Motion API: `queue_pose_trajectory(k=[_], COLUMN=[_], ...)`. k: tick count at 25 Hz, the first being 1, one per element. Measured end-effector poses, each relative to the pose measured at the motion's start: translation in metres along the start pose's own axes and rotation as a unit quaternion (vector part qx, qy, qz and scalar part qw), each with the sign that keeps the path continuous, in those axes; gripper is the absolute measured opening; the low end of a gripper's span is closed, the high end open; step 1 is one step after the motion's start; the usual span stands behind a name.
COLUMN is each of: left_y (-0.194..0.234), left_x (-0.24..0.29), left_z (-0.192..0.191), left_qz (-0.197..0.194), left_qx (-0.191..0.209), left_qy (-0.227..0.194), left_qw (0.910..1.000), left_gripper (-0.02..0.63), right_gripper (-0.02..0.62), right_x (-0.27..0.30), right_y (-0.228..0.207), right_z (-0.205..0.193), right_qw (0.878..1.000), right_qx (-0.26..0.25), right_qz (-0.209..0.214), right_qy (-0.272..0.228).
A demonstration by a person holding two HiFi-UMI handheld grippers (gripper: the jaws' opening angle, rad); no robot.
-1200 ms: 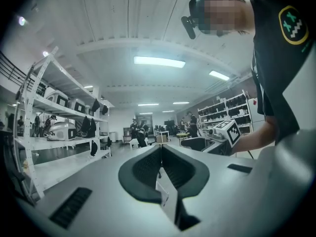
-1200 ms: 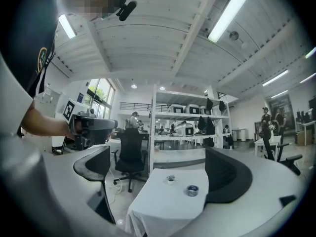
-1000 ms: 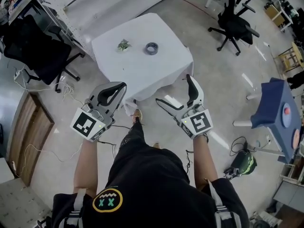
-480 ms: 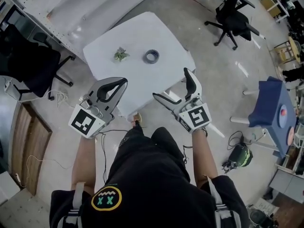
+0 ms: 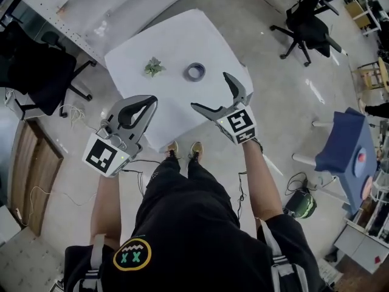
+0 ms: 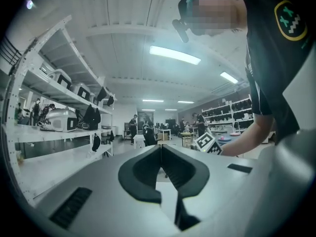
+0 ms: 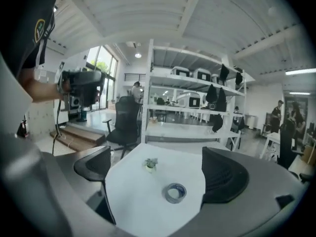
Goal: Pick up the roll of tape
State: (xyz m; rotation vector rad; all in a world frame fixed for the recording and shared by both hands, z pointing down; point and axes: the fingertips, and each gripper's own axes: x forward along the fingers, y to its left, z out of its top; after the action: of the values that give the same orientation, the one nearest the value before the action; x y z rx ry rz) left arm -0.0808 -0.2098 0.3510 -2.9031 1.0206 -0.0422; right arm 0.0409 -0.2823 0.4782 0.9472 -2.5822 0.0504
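Two grippers are in view, and neither has hold of anything. The right gripper (image 5: pixel 209 91) has its jaws spread wide and hangs over the near edge of the table (image 5: pixel 176 111). The left gripper (image 5: pixel 152 101) has its jaw tips pressed together with nothing between them, and sits at the table's near-left edge. The roll of tape (image 5: pixel 194 72) lies flat on the table, toward its far side and well apart from both grippers. A small plant (image 5: pixel 153 67) stands on the table to the roll's left.

Step in hand, as judged: approach. The next move calls for carrying the right gripper forward and down across the table with its jaws apart until they straddle the roll, then closing them.
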Motion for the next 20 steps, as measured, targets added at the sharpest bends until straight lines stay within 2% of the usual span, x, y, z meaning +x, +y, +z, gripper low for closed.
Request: queue_pose_trajectory(k=[4, 8, 14, 17, 20], left_y=[0.004, 0.009, 0.025, 0.032, 0.037], left_x=[0.002, 0.003, -0.003, 0.000, 0.001], left_z=[-0.003, -0.002, -0.011, -0.014, -0.018], left_qz=[0.013, 0.036, 0.054, 0.068, 0.069], left_qx=[-0.003, -0.033, -0.027, -0.043, -0.035], left_qy=[0.008, 0.019, 0.029, 0.035, 0.030], left_qw=[0.9999, 0.9986, 0.9978, 0.9962, 0.9966], left_gripper=[0.020, 0.020, 0.020, 0.020, 0.020], right_gripper=[0.591, 0.588, 0.561, 0.545, 0.515], right_x=[0.046, 0.093, 0.150, 0.170, 0.183], right_y=[-0.024, -0.039, -0.036, -0.034, -0.033], right_z=[-0.036, -0.073, -0.137, -0.172, -0.203], right_qw=[0.996, 0.982, 0.944, 0.922, 0.902], right_qx=[-0.047, -0.102, -0.168, -0.181, -0.194], right_qz=[0.038, 0.083, 0.159, 0.190, 0.212], right_qy=[0.067, 0.137, 0.236, 0.283, 0.323])
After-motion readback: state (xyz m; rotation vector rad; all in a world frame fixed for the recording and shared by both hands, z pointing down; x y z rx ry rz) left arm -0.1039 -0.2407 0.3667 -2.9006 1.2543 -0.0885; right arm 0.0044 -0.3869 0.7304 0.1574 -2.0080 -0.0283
